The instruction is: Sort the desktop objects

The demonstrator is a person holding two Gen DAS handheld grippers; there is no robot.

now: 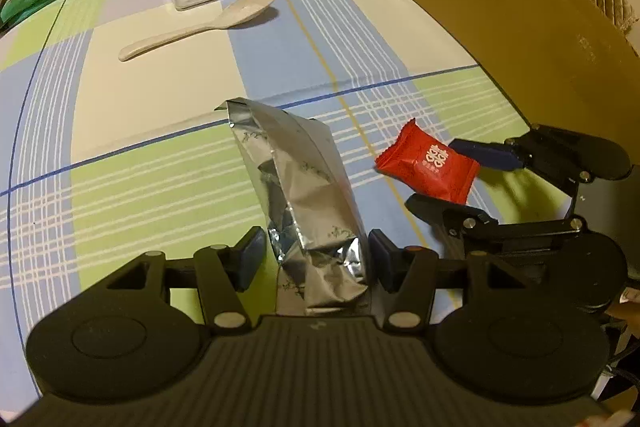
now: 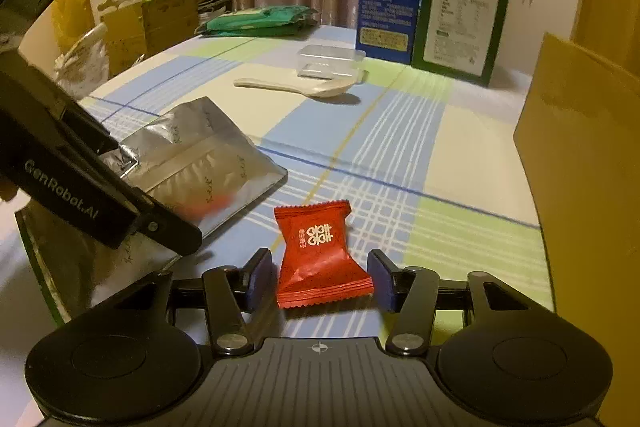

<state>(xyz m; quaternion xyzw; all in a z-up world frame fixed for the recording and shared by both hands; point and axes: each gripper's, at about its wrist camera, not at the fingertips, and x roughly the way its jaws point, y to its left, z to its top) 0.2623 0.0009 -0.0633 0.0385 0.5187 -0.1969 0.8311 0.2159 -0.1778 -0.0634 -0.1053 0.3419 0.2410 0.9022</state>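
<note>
The left tool (image 1: 316, 259) stands part open around a crumpled silver pouch (image 1: 304, 195), its right pad touching. The right tool (image 2: 320, 279) straddles a red candy packet (image 2: 320, 251) lying on the counter (image 2: 400, 147), pads apart from it.

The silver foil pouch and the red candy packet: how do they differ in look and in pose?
The silver foil pouch is crinkled, shiny and long; the red candy packet is matte red with white characters and clearly smaller. The pouch is torn open at one end, while the packet looks sealed, with crimped edges. The pouch lies between the pads of the left gripper, the packet between those of the right gripper. Both lie on the checked tablecloth.
</note>
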